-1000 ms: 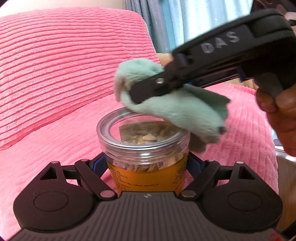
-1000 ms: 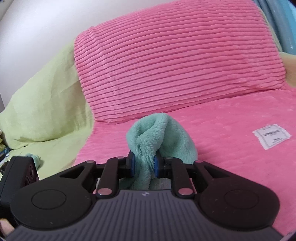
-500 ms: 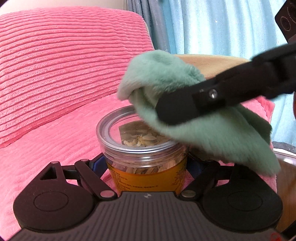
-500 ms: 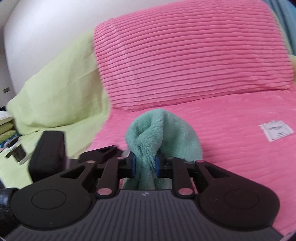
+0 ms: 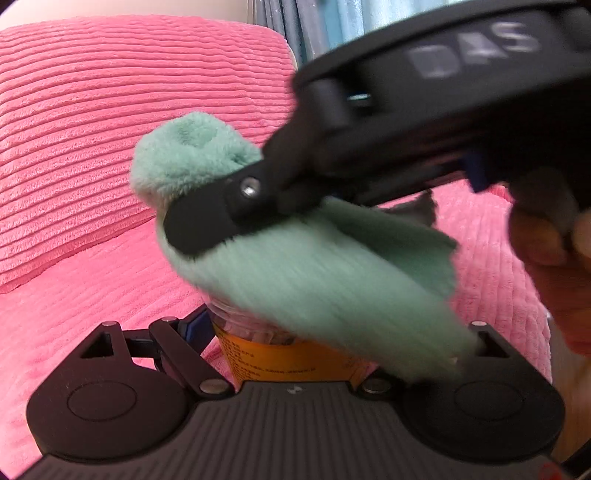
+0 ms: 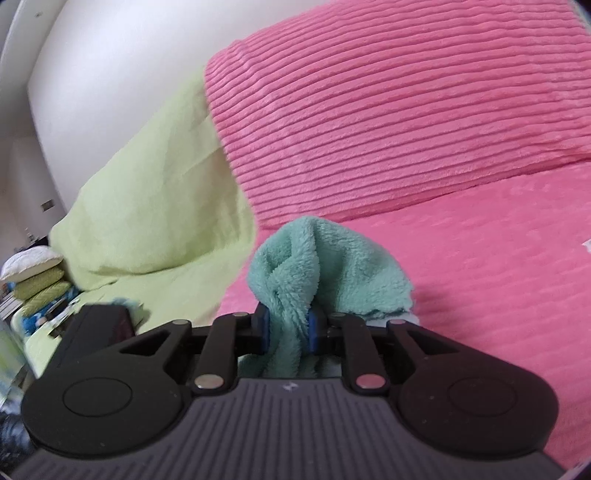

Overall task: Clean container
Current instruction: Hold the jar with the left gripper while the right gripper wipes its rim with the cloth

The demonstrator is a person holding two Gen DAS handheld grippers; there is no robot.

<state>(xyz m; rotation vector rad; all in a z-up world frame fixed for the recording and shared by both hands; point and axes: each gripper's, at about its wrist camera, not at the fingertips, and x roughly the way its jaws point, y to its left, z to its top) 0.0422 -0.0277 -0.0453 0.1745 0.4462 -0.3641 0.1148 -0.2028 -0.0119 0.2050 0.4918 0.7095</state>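
A clear plastic jar [image 5: 288, 360] with an orange label stands between the fingers of my left gripper [image 5: 288, 332], which is shut on it. A fluffy mint-green cloth [image 5: 317, 266] lies over the jar's top and hides the lid and my left gripper's right fingertip. My right gripper [image 5: 199, 229] comes in from the upper right, shut on the cloth, with a hand [image 5: 554, 258] on its handle. In the right wrist view the cloth [image 6: 321, 266] bunches out between the blue pads of my right gripper [image 6: 288, 326]; the jar is hidden there.
A pink ribbed back cushion [image 5: 110, 129] and a pink seat [image 5: 74, 295] lie behind and under the jar. A light green blanket [image 6: 155, 206] covers the sofa further left, with stacked pillows [image 6: 33, 273] beyond. Blue curtains [image 5: 332, 22] hang at the back.
My right gripper has swept the cloth back to the left and down, so it now covers the jar's top, which showed before. My left gripper still holds the jar in the same place.
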